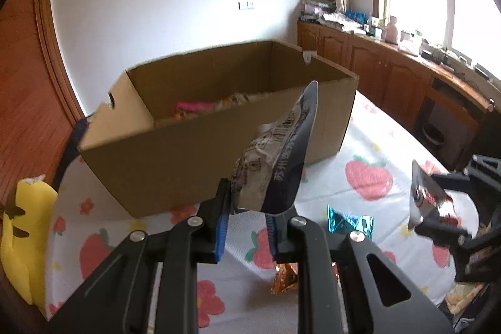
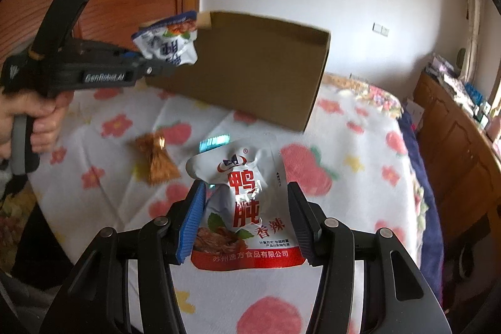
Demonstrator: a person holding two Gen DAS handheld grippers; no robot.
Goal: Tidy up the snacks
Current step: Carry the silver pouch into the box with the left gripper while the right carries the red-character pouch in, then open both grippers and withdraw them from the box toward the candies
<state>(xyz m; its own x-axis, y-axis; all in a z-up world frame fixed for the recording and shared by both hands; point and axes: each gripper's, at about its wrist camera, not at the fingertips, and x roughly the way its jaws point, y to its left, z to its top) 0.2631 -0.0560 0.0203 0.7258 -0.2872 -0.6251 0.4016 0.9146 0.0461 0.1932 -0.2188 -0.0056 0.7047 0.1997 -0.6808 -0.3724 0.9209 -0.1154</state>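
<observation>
Strawberry-print sheet [image 2: 250, 296] on a bed, white walls, wooden cabinets along the window side. On the bed sits an open cardboard box [image 1: 219, 152] with a few packets already in the bottom, something pink and something orange-brown from what I can make out.

Left tool [image 1: 247, 227] is pinching the lower end of a dark blue and grey snack packet [image 1: 275, 158], which sticks up and leans toward the box's near wall, held clear of the bed. Right tool [image 2: 247, 221] has its fingers pressed on either side of a white and red duck gizzard packet [image 2: 247, 208], also lifted. Loose on the sheet: a teal foil packet [image 1: 349, 223] and a copper foil packet [image 2: 156, 158], both between the tools and the box.

What could go wrong, my guess: both grips are on crinkly, slippery film near one end, so a quick swing could let a packet slide out short of the box. The blue one's top tip sits about level with the near rim, so going straight forward would likely catch the cardboard and nudge the light box across the sheet.

Room-wise, the box mouth is wide and open from above. The two tools are fairly near each other, so going in one at a time seems safer.
</observation>
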